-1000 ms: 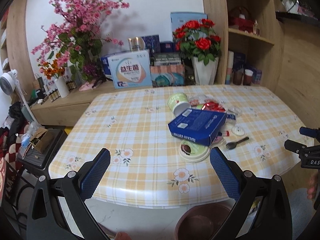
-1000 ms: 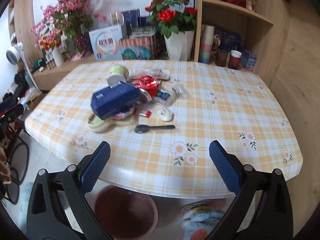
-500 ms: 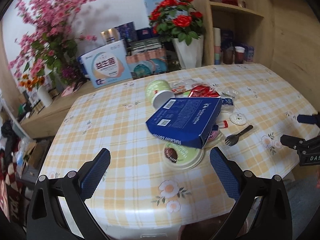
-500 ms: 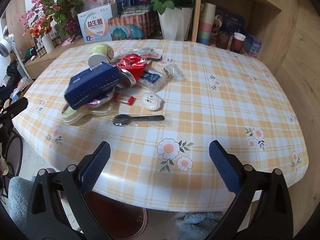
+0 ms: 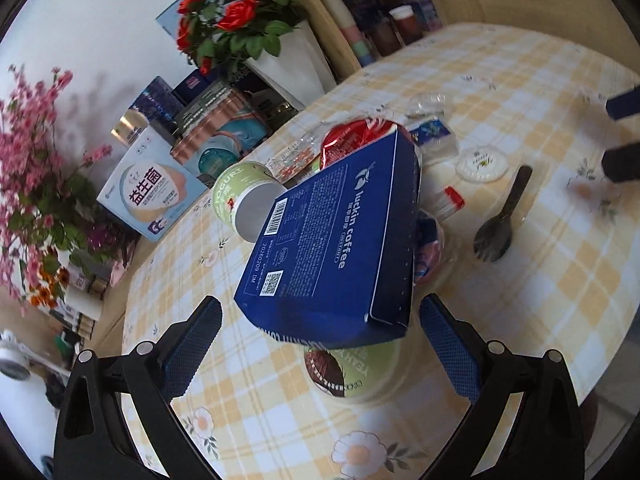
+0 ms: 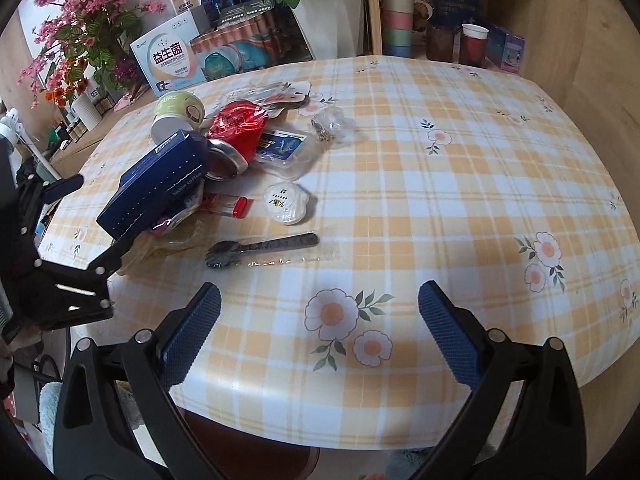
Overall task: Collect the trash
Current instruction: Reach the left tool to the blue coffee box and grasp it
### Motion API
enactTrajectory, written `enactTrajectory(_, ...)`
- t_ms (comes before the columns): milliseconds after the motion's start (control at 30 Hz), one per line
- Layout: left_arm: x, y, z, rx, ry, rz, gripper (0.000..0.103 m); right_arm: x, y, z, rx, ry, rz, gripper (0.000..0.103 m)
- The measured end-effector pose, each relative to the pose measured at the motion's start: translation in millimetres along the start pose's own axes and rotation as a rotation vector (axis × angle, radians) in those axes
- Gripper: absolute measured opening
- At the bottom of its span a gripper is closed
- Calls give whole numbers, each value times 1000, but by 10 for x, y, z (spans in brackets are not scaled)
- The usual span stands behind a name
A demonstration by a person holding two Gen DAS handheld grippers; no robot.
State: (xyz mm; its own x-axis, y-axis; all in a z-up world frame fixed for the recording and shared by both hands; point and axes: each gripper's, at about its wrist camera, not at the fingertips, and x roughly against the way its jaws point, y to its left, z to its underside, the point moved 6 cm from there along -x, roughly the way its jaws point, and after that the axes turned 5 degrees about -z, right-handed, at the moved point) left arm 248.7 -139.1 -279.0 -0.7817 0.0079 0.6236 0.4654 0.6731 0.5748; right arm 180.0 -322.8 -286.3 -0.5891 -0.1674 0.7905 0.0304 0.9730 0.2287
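Since a second ago, your left gripper [image 5: 320, 320] has advanced from off the near edge of the table [image 6: 460, 184] to the trash pile, and its spread, empty fingers now flank the near end of the blue coffee box [image 5: 340, 240]. Judge this as the approach to a first pick; nothing is collected yet. Your right gripper [image 6: 320, 312] has also moved in over the near edge, jaws wide apart and holding nothing. The left wrist view shows the box propped on a green lid [image 5: 352, 368] and against a yogurt cup [image 5: 240, 200]. The right wrist view alone shows the red crumpled wrapper [image 6: 240, 124], the wrapped black spoon [image 6: 260, 248], and a bin [image 6: 248, 456] below the near edge.
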Motion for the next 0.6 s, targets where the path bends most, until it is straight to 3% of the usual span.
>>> enactTrajectory(167, -113, -68, -35, -76, -9, -19, 92, -46, -15, -1, 9, 11, 8, 97)
enactTrajectory(200, -112, -84, -42, -86, -12, 12, 77, -58, -12, 0, 11, 16, 7, 97)
enactTrajectory(233, -111, -94, -51, -88, -11, 30, 55, -69, -9, 0, 13, 21, 5, 97)
enactTrajectory(400, 41, 118, -100, -13, -54, 62, 49, -77, 38, -9, 59, 22, 20, 97)
enactTrajectory(600, 317, 648, -156, 173, -98, 129, 44, -58, 113, -63, 90, 11, 13, 97)
